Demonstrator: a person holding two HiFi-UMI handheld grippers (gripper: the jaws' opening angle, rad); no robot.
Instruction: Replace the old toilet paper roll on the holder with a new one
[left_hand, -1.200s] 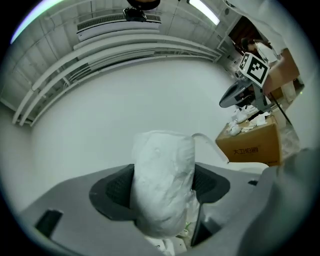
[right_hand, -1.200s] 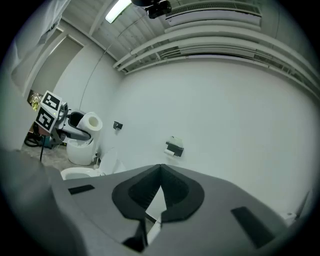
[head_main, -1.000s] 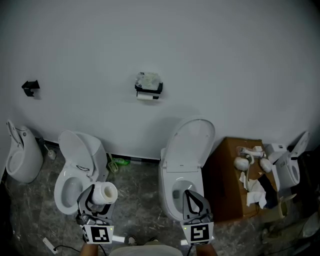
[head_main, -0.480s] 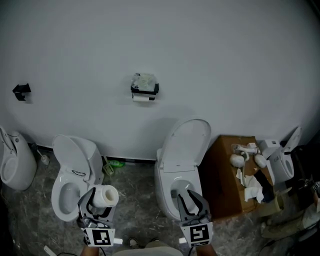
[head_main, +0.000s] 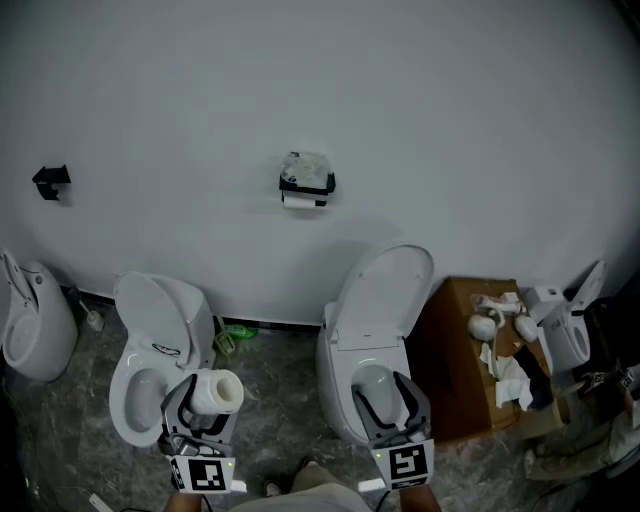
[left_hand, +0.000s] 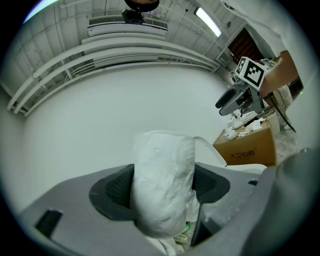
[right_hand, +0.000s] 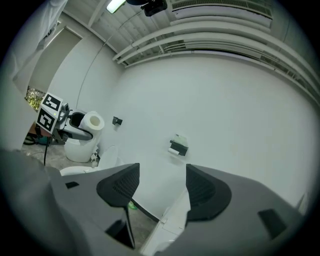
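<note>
A black wall holder (head_main: 306, 184) carries the old, nearly spent roll (head_main: 299, 200), with a crumpled packet on its shelf; it also shows in the right gripper view as the holder (right_hand: 177, 147). My left gripper (head_main: 205, 402) is shut on a full white toilet paper roll (head_main: 215, 392), which fills the left gripper view as the roll (left_hand: 162, 182) pinched between the dark pads. My right gripper (head_main: 391, 400) hangs over the right toilet bowl, its jaws opening wide with nothing between them (right_hand: 159, 187). Both grippers are far below the holder.
Two white toilets stand against the wall: one at left (head_main: 150, 360), one at centre (head_main: 370, 330) with its lid up. A brown cardboard box (head_main: 455, 350) with paper scraps stands at right. A urinal (head_main: 30, 320) is far left, a small black wall fitting (head_main: 50, 180) above it.
The right gripper's jaws have spread from shut to wide open. Both grippers have shifted slightly, and the wall holder sits a little further right in view. The left grip on the roll is unchanged.
</note>
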